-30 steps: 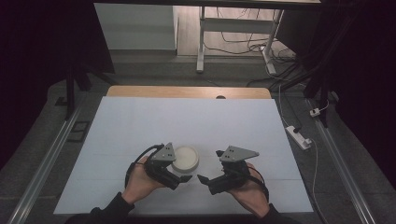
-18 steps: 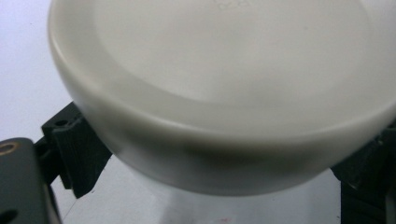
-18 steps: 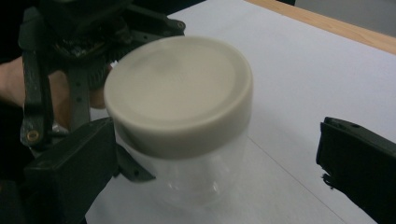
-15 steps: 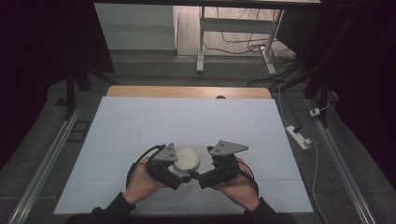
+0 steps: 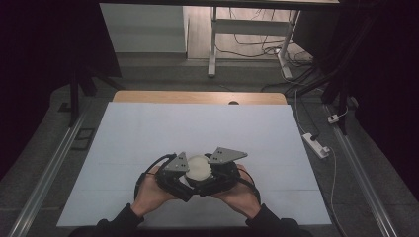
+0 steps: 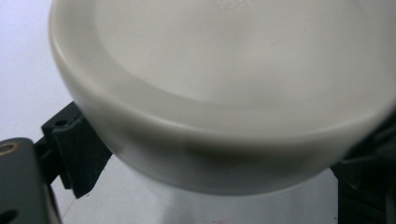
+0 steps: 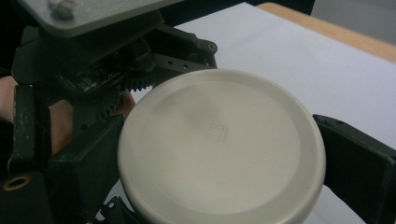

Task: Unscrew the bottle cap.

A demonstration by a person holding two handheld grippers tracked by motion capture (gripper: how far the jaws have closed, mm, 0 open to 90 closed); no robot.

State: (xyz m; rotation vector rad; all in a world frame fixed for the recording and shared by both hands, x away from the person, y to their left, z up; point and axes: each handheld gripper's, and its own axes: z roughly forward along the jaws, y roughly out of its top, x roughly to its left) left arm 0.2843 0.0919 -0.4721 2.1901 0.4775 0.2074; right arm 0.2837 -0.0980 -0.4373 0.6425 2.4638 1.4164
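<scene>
Two grippers meet at the near middle of the table (image 5: 148,133), and we find one thing between them: a round, off-white lidded container, seen in the high view as a pale disc (image 5: 198,167) just ahead of the person's hands.

Nearest to us, the left gripper (image 5: 184,174) has the container's body close against its camera; in the left gripper view the lid's rim (image 6: 187,154) overhangs a narrower white body below, with one black jaw showing at lower left beside that body. We cannot tell from this view whether that jaw presses the body or merely stands by it, though the container appears raised off the sheet, which suggests a hold.

The right gripper (image 5: 213,174) is set on the lid (image 7: 219,144). In the right gripper view its two jaws stand at either side of the lid's rim, narrowed to the lid's width and touching it on both flanks as far as we can see. The left gripper's geared body lies directly behind the lid.

We judge the step in hand to be the opening of the container: one gripper steadying the body, the other seated on the lid. The next move calls for a firm, even clamp on the rim and a turn or a straight lift, with the body kept from slipping.

Farther off, the white sheet runs bare to a wooden edge (image 5: 197,97).
</scene>
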